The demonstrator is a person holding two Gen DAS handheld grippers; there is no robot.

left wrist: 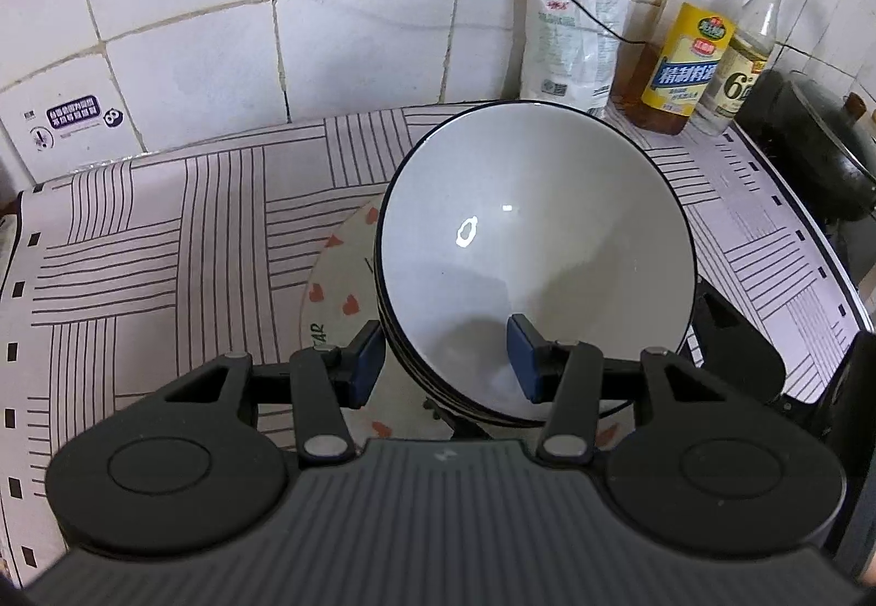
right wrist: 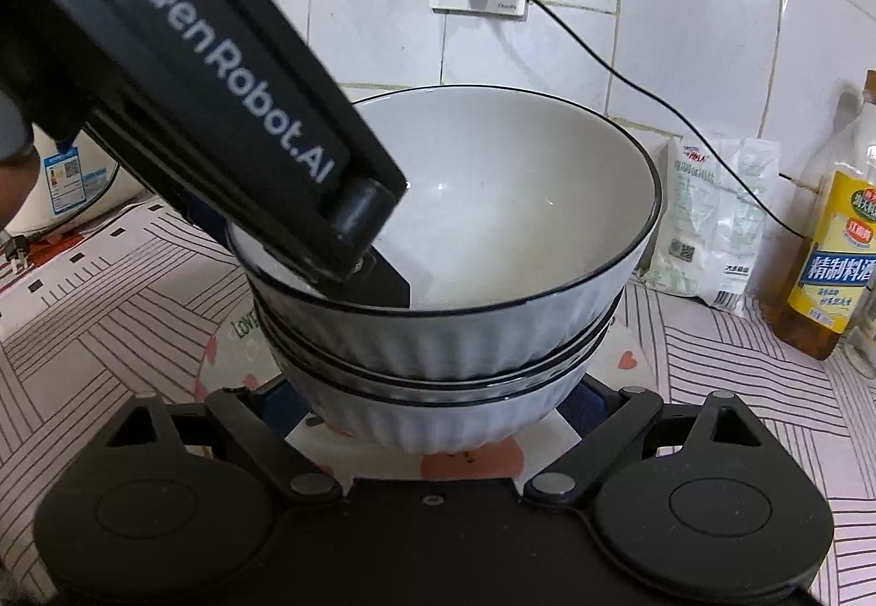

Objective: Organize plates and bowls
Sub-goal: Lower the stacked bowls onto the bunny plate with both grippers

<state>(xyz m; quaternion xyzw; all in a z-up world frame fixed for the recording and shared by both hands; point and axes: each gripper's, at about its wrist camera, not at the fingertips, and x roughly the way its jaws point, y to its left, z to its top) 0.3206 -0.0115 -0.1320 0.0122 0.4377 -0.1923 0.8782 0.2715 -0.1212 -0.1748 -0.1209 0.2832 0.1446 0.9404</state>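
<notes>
While the stack of 3 ribbed bowls (left wrist: pixel 536 244) is poised on or just over the heart-print plate (left wrist: pixel 334 299) on the striped cloth (left wrist: pixel 137 234), its near-left rim is straddled by the left gripper (left wrist: pixel 446 357), 1 pad outside at 9 o'clock and 1 inside, with gaps still visible, so a firm pinch cannot be confirmed. From the right wrist view, the right gripper (right wrist: pixel 438 409) is seen spread around the lowest bowl's base, at 12 o'clock and nearest, pad contact hidden, both grippers pitched downward.

Dim indoor light, tile glare, fisheye-bent edges
</notes>
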